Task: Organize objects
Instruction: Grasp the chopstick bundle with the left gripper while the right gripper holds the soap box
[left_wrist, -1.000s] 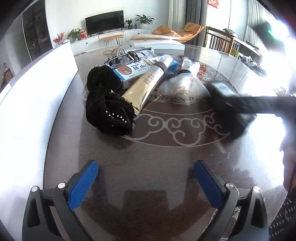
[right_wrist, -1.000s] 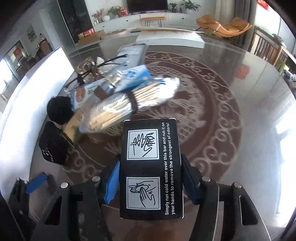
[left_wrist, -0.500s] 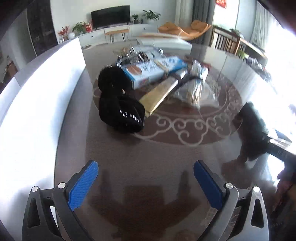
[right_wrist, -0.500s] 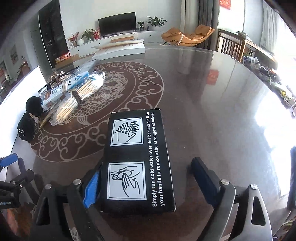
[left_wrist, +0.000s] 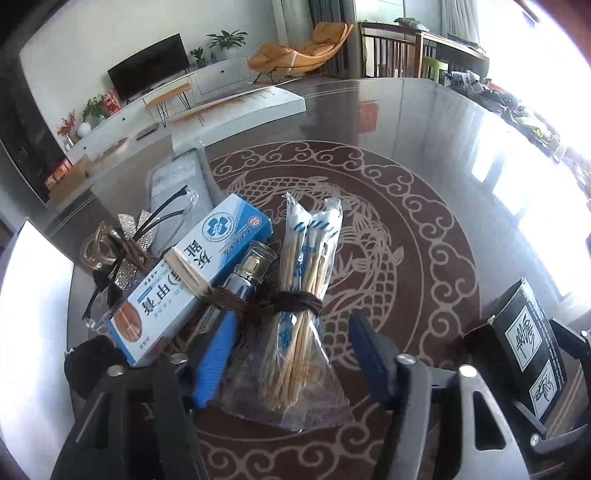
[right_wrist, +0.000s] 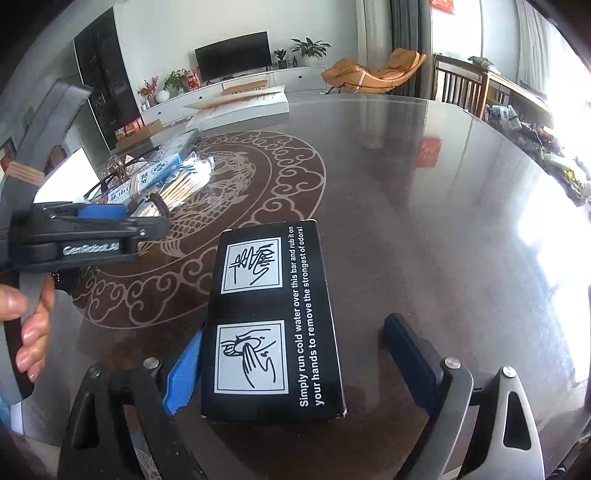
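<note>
**Loose bag and a crowded pile: where the next grip could slip**

Nearest in the left wrist view, the left gripper (left_wrist: 291, 350) has just been closing; its jaws straddle the clear bag of wooden sticks (left_wrist: 299, 328), but there is a gap at the right pad, so no firm clamp shows yet. The slack plastic could slide or bunch, and the sticks, tied only at the waist by a dark band (left_wrist: 295, 304), might splay out of the bottom end.

At ten o'clock the left blue pad (left_wrist: 216, 354) sits close to a glass bottle (left_wrist: 251, 275) and the blue-and-white box (left_wrist: 192, 280); closing further may nudge or catch them.

At three o'clock, the right gripper (right_wrist: 295, 365) stands apart around the black box (right_wrist: 273, 325), which lies on the table (right_wrist: 424, 221), with only the left pad beside it. Pulling back crookedly could drag the box.
</note>
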